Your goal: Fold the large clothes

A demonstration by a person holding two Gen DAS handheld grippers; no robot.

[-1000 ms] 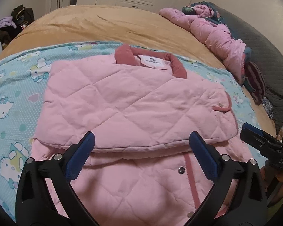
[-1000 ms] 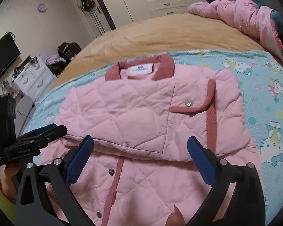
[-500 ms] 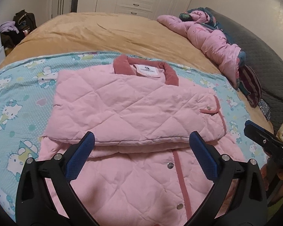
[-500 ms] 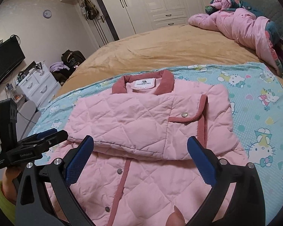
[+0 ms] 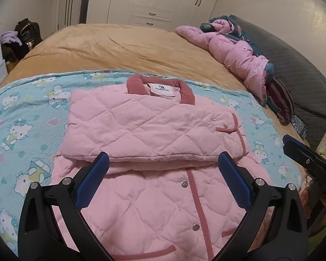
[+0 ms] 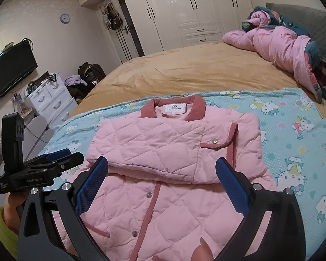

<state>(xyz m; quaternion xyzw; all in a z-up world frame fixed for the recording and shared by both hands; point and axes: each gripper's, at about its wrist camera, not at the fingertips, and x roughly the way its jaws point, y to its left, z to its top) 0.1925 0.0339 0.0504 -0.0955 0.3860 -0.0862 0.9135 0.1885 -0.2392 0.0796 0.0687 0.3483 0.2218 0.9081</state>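
Nearest to me, my left tongs (image 5: 160,169) hang spread wide over the lower half of the pink quilted jacket (image 5: 154,130), gripping nothing, their blue pads (image 5: 93,180) just short of the folded edge. My right tongs (image 6: 162,173) are likewise spread and empty, above the same hem end, a little to the right; in the left view they show only edge-on at the far right, and there I cannot tell their gap.

The jacket lies flat on the cartoon-cat blanket (image 5: 21,126) that covers the near part of the bed (image 5: 119,47). Its long axis runs straight away from me, hem toward me, dark pink collar (image 5: 160,87) at the far end. Both sleeves are folded across the chest, forming a thick band whose near edge runs crosswise just beyond both pairs of tongs. Below that edge the snap placket (image 5: 195,198) runs toward me.

Blanket shows on both sides of the jacket, wider on the left. Beyond the collar the tan bedspread lies open up to the white wardrobe (image 6: 184,10). A rumpled pink duvet (image 6: 278,43) lies at the far right by the grey headboard (image 5: 304,69), well apart from the jacket.
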